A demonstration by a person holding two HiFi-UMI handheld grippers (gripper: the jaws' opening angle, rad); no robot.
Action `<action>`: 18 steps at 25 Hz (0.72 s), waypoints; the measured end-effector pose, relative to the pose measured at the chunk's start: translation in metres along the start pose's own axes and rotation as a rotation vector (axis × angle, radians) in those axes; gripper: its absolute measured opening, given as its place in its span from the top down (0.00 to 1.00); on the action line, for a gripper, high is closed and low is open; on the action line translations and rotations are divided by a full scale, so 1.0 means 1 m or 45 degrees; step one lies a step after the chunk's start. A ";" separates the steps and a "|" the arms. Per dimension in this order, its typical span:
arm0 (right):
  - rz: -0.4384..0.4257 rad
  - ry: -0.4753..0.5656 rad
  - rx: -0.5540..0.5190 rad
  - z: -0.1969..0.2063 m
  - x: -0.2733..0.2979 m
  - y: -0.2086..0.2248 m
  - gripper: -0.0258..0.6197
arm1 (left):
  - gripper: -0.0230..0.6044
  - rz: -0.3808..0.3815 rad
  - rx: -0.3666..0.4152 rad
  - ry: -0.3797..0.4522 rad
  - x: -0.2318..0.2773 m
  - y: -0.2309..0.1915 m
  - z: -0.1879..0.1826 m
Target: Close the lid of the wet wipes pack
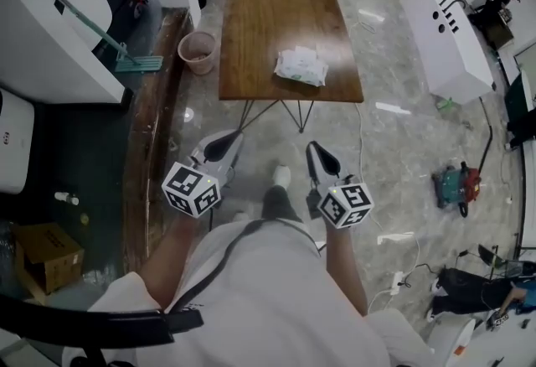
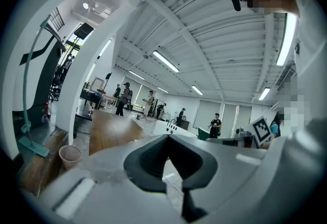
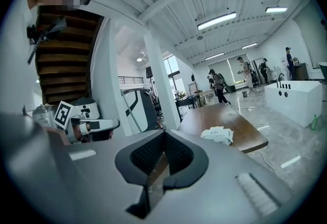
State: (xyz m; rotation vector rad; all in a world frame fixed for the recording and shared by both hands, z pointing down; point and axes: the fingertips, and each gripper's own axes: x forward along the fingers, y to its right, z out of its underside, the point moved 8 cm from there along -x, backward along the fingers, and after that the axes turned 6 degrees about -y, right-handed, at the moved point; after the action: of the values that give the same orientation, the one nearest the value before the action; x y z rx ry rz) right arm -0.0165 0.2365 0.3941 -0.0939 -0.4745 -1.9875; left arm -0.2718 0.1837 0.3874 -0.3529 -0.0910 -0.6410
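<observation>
Head view: left gripper (image 1: pixel 232 139) & right gripper (image 1: pixel 315 149) sit low over the stone floor (image 1: pixel 394 147), well short of the wooden table (image 1: pixel 268 5). Both have jaws pressed together w/ nothing between. Open floor lies btwn them and the table's near edge. Wet wipes pack (image 1: pixel 301 66) lies flat near the near-right corner, just inside the edge, long axis across the table, slightly skewed. Lid too small to tell. Pink bin (image 1: pixel 198 52) is by the table's left side, white box (image 1: pixel 448 34) well to the right.
</observation>
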 end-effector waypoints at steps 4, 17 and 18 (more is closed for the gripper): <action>-0.054 -0.003 -0.016 -0.010 0.024 0.016 0.95 | 0.96 -0.065 0.039 -0.005 0.019 -0.011 -0.007; -0.170 -0.041 -0.033 -0.071 0.096 0.132 0.95 | 0.96 -0.138 0.032 0.018 0.146 -0.037 -0.055; -0.180 -0.046 -0.034 -0.076 0.101 0.142 0.95 | 0.96 -0.145 0.027 0.019 0.156 -0.038 -0.059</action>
State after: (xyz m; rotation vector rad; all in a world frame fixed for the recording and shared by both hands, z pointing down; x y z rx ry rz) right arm 0.0733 0.0693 0.3926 -0.1157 -0.4892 -2.1338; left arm -0.1715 0.0457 0.3735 -0.3240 -0.1037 -0.7545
